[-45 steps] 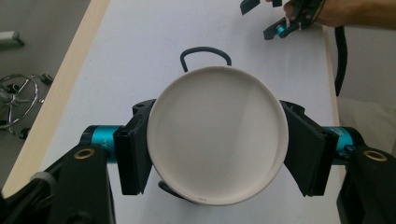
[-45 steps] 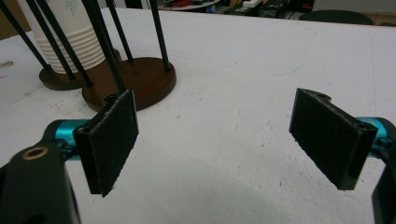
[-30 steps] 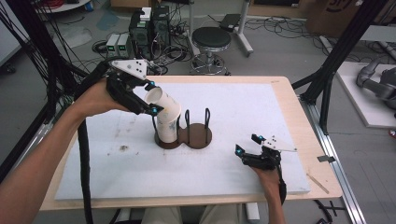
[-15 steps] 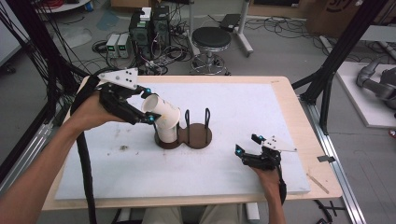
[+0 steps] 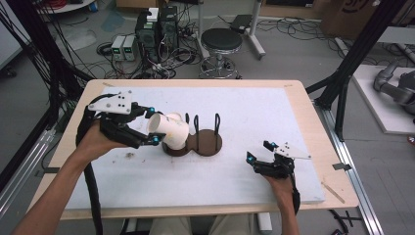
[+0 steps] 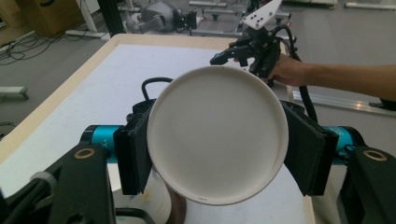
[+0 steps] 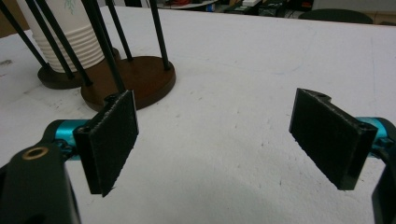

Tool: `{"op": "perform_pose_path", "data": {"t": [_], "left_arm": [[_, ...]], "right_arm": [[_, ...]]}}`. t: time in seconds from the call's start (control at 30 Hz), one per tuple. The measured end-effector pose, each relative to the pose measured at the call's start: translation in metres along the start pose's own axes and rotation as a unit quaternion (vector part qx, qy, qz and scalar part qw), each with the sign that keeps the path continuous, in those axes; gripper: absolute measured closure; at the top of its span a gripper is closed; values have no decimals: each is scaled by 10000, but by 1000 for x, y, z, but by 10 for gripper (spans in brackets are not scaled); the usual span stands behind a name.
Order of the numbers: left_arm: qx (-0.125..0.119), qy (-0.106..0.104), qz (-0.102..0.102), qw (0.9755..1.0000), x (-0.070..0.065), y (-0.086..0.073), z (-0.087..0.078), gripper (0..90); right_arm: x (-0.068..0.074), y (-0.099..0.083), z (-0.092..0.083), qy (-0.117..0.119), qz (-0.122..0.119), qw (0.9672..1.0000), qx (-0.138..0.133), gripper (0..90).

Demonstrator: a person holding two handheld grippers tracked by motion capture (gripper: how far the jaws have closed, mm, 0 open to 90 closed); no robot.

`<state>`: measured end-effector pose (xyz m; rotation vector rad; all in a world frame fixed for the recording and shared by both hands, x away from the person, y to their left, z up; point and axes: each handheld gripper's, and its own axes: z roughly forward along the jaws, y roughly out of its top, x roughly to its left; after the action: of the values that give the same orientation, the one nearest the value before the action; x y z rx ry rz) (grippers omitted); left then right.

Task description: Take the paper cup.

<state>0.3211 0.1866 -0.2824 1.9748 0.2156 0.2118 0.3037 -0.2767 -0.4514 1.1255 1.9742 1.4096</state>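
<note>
White padding covers a wooden table [image 5: 298,93] at the centre of the high view, with cables, a stool and equipment on the floor beyond. At left centre, the left gripper [image 5: 152,126] clamps a white paper cup [image 5: 169,131] tipped on its side, just above a dark wooden cup holder [image 5: 208,144] with upright black rods. At lower right, the right gripper [image 5: 258,151] rests on the padding, well apart from the holder. From the left gripper view, the cup's round base [image 6: 217,135] faces the camera between both pads [image 6: 133,156]. From the right gripper view, the jaws stand wide apart with nothing between them, and a stack of cups [image 7: 65,39] sits in the holder at upper left.
</note>
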Motion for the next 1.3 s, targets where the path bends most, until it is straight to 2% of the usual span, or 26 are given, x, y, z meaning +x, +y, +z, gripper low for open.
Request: {"op": "perform_pose_path", "data": {"t": [0.17,0.2,0.23,0.37,0.53,0.77,1.0,1.23,1.3], "left_arm": [[-92,56,-79,9999,-7,-15,3,335],[-190,79,-132,9997,-9,-23,4,335],[-190,79,-132,9997,-9,-23,4,335],[-420,126,-241,9987,-15,-43,7,335],[-550,59,-298,9980,-19,-57,11,335],[-675,1,-297,9973,-28,-69,16,334],[-793,-19,-348,9962,-29,-77,17,334],[-802,-70,-387,9960,-27,-82,16,334],[-734,-94,-365,9966,-27,-83,18,334]], "right_arm": [[1,0,0,2,2,10000,5,159],[1,0,0,-9,-32,10000,-7,159],[1,0,0,-9,-32,10000,-7,159],[1,0,0,-11,-29,10000,-3,158],[1,0,0,0,-42,10000,-6,159],[1,0,-1,-1,-44,10000,-5,159],[2,-1,-1,-24,-34,10000,-7,159],[2,-1,-1,-25,-52,10000,-26,158],[2,0,-1,-23,-50,10000,-4,159]]}}
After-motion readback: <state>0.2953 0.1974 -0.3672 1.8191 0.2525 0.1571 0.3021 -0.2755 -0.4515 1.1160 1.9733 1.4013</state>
